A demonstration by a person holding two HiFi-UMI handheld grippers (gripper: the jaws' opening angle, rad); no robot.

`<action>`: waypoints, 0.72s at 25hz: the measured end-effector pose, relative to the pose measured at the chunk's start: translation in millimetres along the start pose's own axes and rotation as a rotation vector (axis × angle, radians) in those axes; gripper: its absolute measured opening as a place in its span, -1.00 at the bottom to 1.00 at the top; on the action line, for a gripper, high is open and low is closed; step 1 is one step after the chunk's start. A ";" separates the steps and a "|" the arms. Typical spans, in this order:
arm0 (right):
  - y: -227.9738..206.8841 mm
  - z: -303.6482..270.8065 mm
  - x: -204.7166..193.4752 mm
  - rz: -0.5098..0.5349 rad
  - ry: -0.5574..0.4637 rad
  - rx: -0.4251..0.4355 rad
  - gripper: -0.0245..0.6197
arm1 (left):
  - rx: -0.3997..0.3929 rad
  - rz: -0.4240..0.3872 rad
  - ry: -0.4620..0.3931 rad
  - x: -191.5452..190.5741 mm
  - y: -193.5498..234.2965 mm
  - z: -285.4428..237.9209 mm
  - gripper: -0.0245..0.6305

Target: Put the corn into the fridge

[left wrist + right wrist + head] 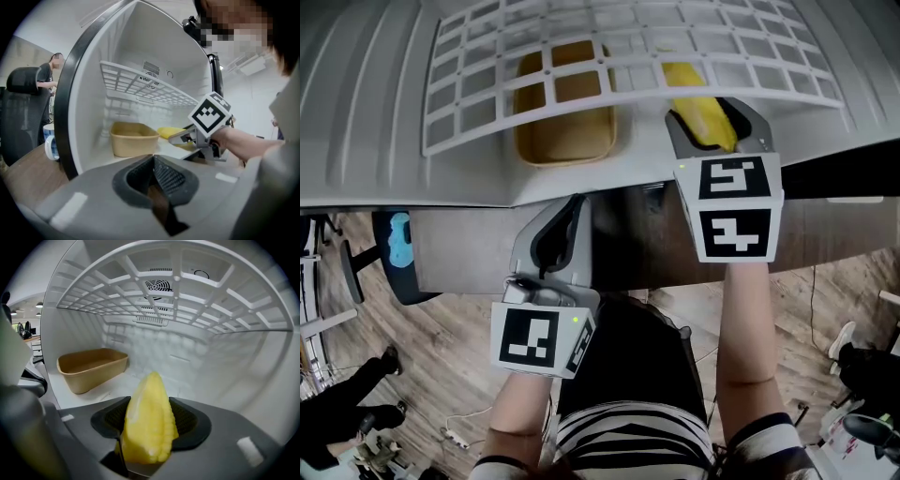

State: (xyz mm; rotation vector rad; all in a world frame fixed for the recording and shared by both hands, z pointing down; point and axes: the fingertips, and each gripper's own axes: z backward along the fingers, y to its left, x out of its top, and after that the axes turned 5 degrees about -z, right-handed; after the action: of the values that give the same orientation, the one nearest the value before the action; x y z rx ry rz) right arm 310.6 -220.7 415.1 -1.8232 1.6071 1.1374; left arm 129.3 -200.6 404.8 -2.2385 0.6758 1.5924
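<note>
Right gripper view: right gripper (151, 427) clamped on corn (147, 404) inside fridge (225, 376), under wire shelf (187, 301); 1 beige tub (91, 366) to its left. Left gripper (154, 176) jaws pressed together, empty.

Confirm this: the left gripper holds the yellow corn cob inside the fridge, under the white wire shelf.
Wrong gripper. The right gripper holds the yellow corn cob inside the fridge, under the white wire shelf; the right gripper view shows it.
</note>
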 end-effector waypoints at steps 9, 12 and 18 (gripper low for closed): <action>1.1 2.0 1.8 0.023 -0.060 -0.022 -0.06 | -0.012 0.016 0.015 -6.2 1.1 -0.2 -0.93; 5.9 3.5 2.8 0.016 -0.072 -0.002 0.00 | -0.012 0.019 0.018 -6.1 1.2 0.8 -0.93; 4.5 13.1 6.3 -0.019 -0.105 -0.010 0.00 | -0.005 0.014 0.008 -1.2 2.8 4.5 -0.93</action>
State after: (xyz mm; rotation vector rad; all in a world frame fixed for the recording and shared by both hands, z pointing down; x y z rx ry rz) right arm 302.4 -215.1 403.5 -1.7510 1.5243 1.2135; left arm 123.9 -200.4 404.5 -2.2493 0.6920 1.5947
